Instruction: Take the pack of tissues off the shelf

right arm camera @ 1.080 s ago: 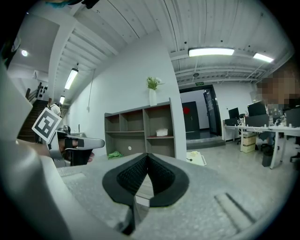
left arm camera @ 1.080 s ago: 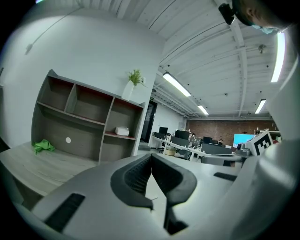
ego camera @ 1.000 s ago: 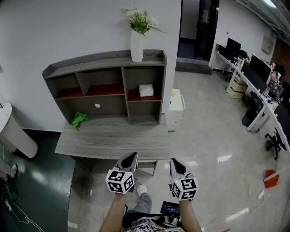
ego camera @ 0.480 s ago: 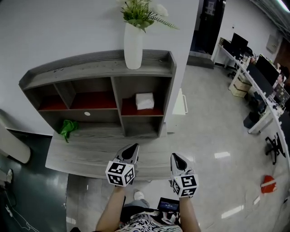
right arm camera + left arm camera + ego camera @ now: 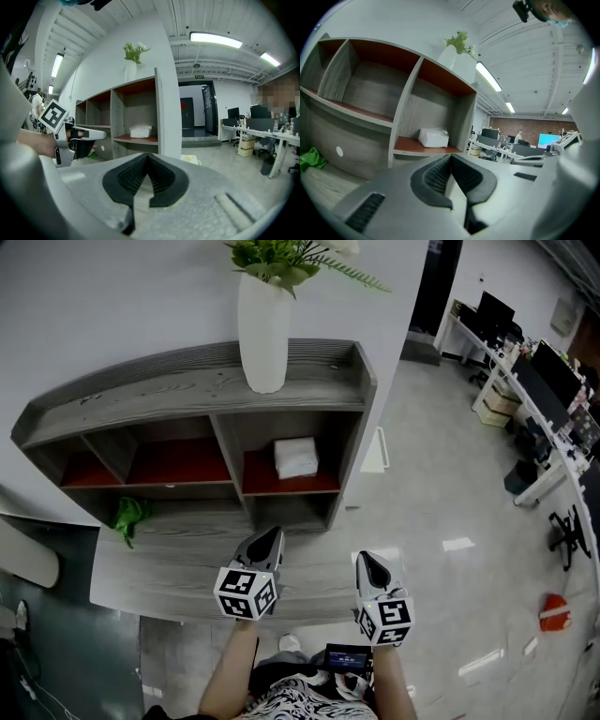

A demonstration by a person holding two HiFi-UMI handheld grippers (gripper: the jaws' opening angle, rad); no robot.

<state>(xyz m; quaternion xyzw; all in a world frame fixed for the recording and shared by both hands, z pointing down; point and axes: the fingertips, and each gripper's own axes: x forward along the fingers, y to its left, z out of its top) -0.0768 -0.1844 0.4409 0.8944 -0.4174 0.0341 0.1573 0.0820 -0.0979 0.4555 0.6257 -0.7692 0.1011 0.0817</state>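
Observation:
A white pack of tissues (image 5: 296,457) lies on the red-lined board of the right compartment of a grey wooden shelf unit (image 5: 197,395). The pack also shows in the left gripper view (image 5: 434,138) and the right gripper view (image 5: 140,131). My left gripper (image 5: 269,538) hangs over the desk's front part, shut and empty, its tips pointing at the shelf. My right gripper (image 5: 369,563) is beside it near the desk's right end, also shut and empty. Both grippers are still well short of the pack.
A tall white vase (image 5: 263,329) with flowers stands on top of the shelf unit. A green cloth (image 5: 127,516) lies on the desk (image 5: 159,559) at the left. To the right are glossy floor and office desks (image 5: 534,399). A white rounded object (image 5: 23,554) is at far left.
Both grippers and the head view have moved forward toward the shelf; the shelf and the tissues now appear larger and closer. The jaws stayed shut throughout.

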